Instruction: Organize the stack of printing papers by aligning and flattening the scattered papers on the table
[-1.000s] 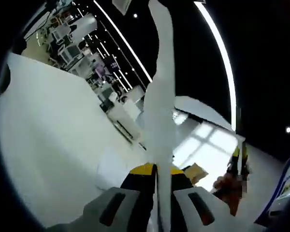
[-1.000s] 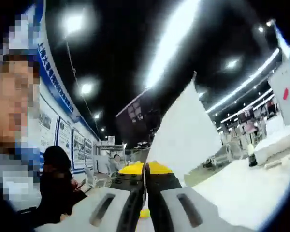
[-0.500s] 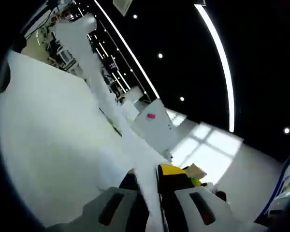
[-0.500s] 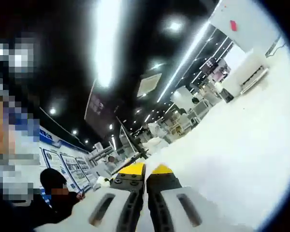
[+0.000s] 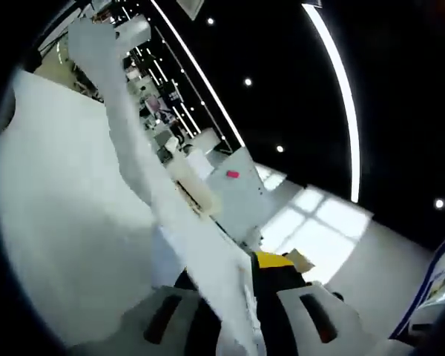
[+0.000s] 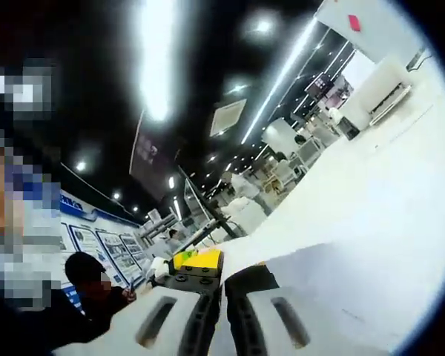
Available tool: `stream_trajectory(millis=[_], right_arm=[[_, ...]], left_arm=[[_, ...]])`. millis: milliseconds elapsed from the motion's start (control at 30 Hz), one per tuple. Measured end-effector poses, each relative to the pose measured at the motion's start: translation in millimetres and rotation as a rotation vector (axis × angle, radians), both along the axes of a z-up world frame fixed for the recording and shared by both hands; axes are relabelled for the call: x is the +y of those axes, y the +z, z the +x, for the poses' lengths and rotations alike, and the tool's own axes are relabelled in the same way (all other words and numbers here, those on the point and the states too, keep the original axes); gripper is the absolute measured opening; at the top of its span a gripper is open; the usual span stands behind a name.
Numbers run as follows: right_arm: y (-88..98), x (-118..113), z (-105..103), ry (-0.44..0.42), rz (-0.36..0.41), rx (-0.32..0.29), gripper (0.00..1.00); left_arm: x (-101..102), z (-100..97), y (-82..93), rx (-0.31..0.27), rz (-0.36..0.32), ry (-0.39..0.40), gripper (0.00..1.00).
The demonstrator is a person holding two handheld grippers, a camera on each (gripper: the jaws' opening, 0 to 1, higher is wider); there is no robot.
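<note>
Two tools, both tilted steeply, ceiling lights across upper part of each view. Left tool [image 5: 233, 297]: clenched on white paper sheet [image 5: 156, 193], sheet seen edge-on, rising from between jaws toward upper left of left gripper view, blurred. White table [image 5: 59, 222] beside it, on left. Right tool [image 6: 222, 278]: jaws close together, yellow tips; whether anything pinched, cannot tell. White paper [image 6: 341, 282] lying flat on table [image 6: 386, 178] just beside right jaw. Seated person [image 6: 89, 285] at far left, background. White cabinet with red mark [image 5: 233, 196] beyond table.

Ahead of me: ceiling light strip [image 5: 340, 89], white box with a pink label [image 5: 237, 194], wall posters [image 6: 107, 248], seated person [image 6: 89, 285].
</note>
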State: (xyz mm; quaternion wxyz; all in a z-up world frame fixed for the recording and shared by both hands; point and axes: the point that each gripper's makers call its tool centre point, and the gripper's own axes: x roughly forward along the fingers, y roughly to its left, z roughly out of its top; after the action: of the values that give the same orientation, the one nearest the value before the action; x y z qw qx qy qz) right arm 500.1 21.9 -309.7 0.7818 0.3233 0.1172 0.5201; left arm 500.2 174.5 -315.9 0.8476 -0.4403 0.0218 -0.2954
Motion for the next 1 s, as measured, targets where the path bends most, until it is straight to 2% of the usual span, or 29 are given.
stream_trajectory(millis=[267,467,567,633,1000], right_arm=[[-3.9,17.1,-17.4,0.078,-0.015,0.002,0.00],[-5.4,20.9,-26.2,0.137,-0.038,0.002,0.00],[-5.5,21.0,-26.6,0.140,-0.038,0.001,0.00],[-7.0,22.1,-30.9,0.173,-0.047,0.015,0.00],[-8.7,25.8,-42.1,0.237,-0.068,0.032,0.00]], left_arm=[[-2.5,0.8,-0.3,0.013,-0.007,-0.005,0.19],[-4.9,0.8,0.1,0.016,-0.003,-0.012,0.19],[-5.3,0.6,0.2,0.017,-0.003,-0.013,0.19],[-7.0,0.2,0.5,0.020,0.003,-0.019,0.19],[-8.4,0.5,0.5,0.024,0.020,-0.034,0.19]])
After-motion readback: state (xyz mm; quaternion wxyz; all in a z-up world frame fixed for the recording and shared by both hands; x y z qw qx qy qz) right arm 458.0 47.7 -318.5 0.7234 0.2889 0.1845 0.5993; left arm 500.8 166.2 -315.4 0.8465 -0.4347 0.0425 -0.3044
